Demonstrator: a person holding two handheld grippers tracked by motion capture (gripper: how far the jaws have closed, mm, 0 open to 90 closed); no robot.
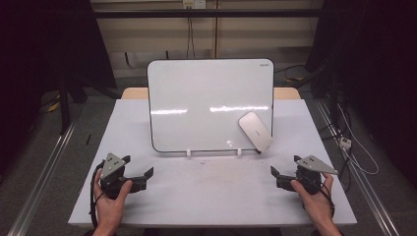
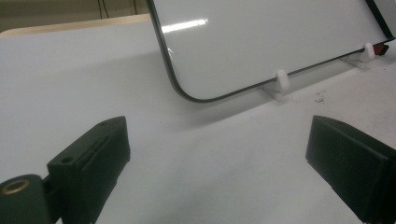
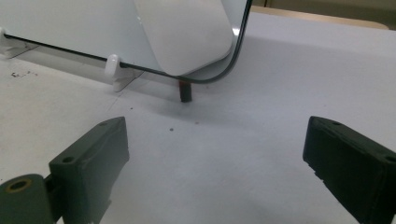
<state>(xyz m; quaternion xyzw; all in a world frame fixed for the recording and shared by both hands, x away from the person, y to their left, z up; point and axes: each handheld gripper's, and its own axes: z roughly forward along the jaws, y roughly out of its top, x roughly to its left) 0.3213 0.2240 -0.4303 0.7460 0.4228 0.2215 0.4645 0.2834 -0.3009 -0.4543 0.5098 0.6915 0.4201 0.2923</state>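
Red-tipped marker (image 3: pixel 186 91) under whiteboard (image 3: pixel 70 23)

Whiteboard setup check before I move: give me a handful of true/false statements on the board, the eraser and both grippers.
1. The whiteboard stands propped on two small white feet. True.
2. The eraser lies flat on the table. False: it sits on the board's face near its lower right corner.
3. The left gripper is shut on the eraser. False: its jaws are wide apart and hold nothing.
4. The right gripper is open, with bare table between its jaws. True.
5. The board's surface carries writing. False: it looks blank, with only light reflections.
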